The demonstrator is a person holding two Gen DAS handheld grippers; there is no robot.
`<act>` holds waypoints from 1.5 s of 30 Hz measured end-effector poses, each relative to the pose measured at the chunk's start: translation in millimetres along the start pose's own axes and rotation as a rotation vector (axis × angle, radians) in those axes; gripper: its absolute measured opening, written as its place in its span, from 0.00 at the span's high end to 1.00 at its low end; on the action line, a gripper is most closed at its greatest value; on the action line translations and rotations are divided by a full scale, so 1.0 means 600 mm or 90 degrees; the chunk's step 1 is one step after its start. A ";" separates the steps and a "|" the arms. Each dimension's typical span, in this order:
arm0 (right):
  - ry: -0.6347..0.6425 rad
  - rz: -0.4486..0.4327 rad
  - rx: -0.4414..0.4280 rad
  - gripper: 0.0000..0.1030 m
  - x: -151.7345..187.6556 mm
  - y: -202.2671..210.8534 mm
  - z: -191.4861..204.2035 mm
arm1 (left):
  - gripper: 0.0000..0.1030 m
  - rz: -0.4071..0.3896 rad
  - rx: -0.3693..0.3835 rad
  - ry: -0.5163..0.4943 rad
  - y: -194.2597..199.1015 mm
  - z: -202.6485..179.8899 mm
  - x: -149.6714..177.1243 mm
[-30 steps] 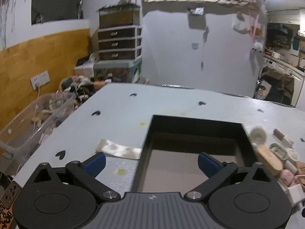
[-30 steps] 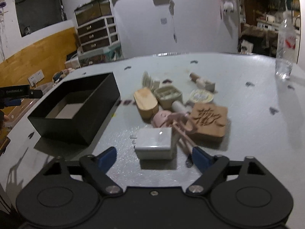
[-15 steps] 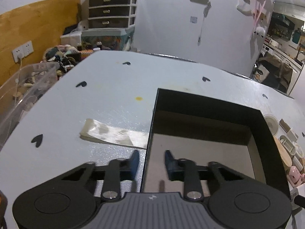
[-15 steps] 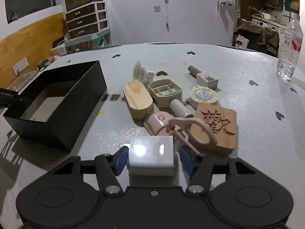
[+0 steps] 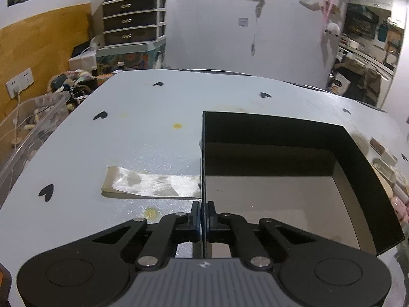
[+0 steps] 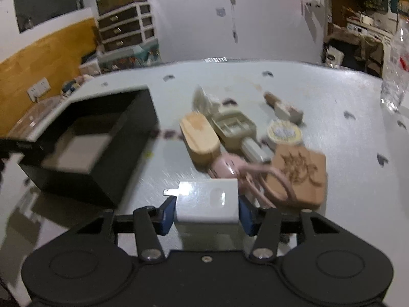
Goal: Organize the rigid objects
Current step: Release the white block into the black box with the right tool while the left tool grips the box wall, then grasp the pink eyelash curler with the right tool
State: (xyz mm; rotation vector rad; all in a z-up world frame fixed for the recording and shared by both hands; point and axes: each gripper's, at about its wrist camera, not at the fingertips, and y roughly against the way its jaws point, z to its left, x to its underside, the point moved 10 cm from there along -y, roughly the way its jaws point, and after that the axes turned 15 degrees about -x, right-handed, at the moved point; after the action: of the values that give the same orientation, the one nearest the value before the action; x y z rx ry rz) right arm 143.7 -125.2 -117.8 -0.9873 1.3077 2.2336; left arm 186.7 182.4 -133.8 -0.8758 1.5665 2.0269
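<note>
A black open box (image 5: 281,133) stands on the pale table; it also shows at the left of the right wrist view (image 6: 102,138). My left gripper (image 5: 203,217) is shut on the box's near left wall, one finger outside and one inside. My right gripper (image 6: 207,212) is shut on a white plug adapter (image 6: 207,200), held just above the table. Beyond it lie a carved wooden block (image 6: 296,171), a pink clip (image 6: 230,166), an oval wooden lid (image 6: 199,136), a beige tray (image 6: 235,125) and a round tape (image 6: 283,131).
A strip of clear film (image 5: 150,186) lies left of the box. A water bottle (image 6: 395,71) stands at the far right. A clear plastic bin (image 5: 28,133) sits off the table's left edge. A wooden stamp (image 6: 281,106) lies further back.
My left gripper closed from wide open onto the box's left wall. My right gripper closed on the white adapter and lifted it slightly; the right view is now blurred by motion.
</note>
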 end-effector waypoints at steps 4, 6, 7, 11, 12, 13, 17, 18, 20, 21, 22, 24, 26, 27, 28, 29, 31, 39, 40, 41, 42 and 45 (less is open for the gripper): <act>0.010 -0.032 -0.038 0.50 -0.053 0.011 0.033 | 0.98 -0.005 0.024 -0.018 0.018 -0.017 0.013; 0.007 -0.036 -0.061 0.50 -0.078 0.003 0.053 | 0.97 -0.004 0.032 -0.019 0.029 -0.027 0.023; 0.005 -0.034 -0.072 0.50 -0.088 -0.004 0.064 | 0.97 -0.003 0.034 -0.019 0.034 -0.032 0.027; -0.003 -0.005 -0.123 0.50 -0.109 -0.052 0.118 | 0.97 -0.003 0.048 -0.019 0.056 -0.055 0.046; -0.009 0.008 -0.136 0.50 -0.110 -0.068 0.133 | 0.97 -0.003 0.052 -0.018 0.061 -0.060 0.050; -0.016 0.025 -0.149 0.50 -0.110 -0.088 0.148 | 0.97 -0.003 0.055 -0.017 0.064 -0.063 0.052; -0.045 0.088 -0.155 0.50 -0.097 -0.164 0.186 | 0.97 0.002 0.055 -0.001 0.068 -0.067 0.057; -0.051 0.099 -0.151 0.50 -0.095 -0.181 0.192 | 0.97 0.004 0.054 0.005 0.069 -0.067 0.058; -0.069 0.119 -0.143 0.50 -0.090 -0.213 0.200 | 0.96 0.007 0.053 0.015 0.070 -0.067 0.060; -0.079 0.126 -0.138 0.50 -0.087 -0.226 0.203 | 0.96 0.009 0.053 0.019 0.072 -0.066 0.060; -0.091 0.133 -0.132 0.50 -0.084 -0.238 0.205 | 0.96 0.009 0.053 0.021 0.073 -0.066 0.061; -0.104 0.137 -0.125 0.49 -0.079 -0.254 0.206 | 0.96 0.011 0.052 0.024 0.074 -0.065 0.063; -0.118 0.136 -0.116 0.48 -0.076 -0.263 0.205 | 0.96 0.012 0.048 0.027 0.075 -0.063 0.063; -0.116 0.134 -0.116 0.48 -0.075 -0.262 0.205 | 0.95 0.013 0.049 0.028 0.075 -0.062 0.064; -0.110 0.132 -0.114 0.47 -0.076 -0.258 0.206 | 0.95 0.014 0.050 0.031 0.076 -0.062 0.064; -0.101 0.125 -0.121 0.46 -0.078 -0.251 0.206 | 0.95 0.015 0.050 0.032 0.076 -0.061 0.064; -0.087 0.109 -0.136 0.42 -0.086 -0.230 0.211 | 0.95 0.014 0.048 0.033 0.076 -0.061 0.064; -0.016 0.055 -0.191 0.36 -0.117 -0.130 0.222 | 0.95 0.013 0.045 0.037 0.074 -0.063 0.062; -0.004 0.047 -0.198 0.33 -0.118 -0.115 0.222 | 0.95 0.012 0.043 0.036 0.075 -0.063 0.063; 0.013 0.035 -0.203 0.30 -0.119 -0.095 0.221 | 0.95 0.011 0.042 0.035 0.075 -0.064 0.063; 0.031 0.024 -0.208 0.28 -0.118 -0.077 0.218 | 0.95 0.011 0.041 0.036 0.075 -0.063 0.063; 0.069 -0.003 -0.197 0.27 -0.112 -0.033 0.197 | 0.95 0.010 0.039 0.038 0.075 -0.062 0.064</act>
State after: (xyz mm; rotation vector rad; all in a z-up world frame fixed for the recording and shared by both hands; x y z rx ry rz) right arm 156.9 -11.0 -42.9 -1.2310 1.0159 2.4589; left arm 137.4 132.8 -135.6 -0.9114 1.6644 1.9690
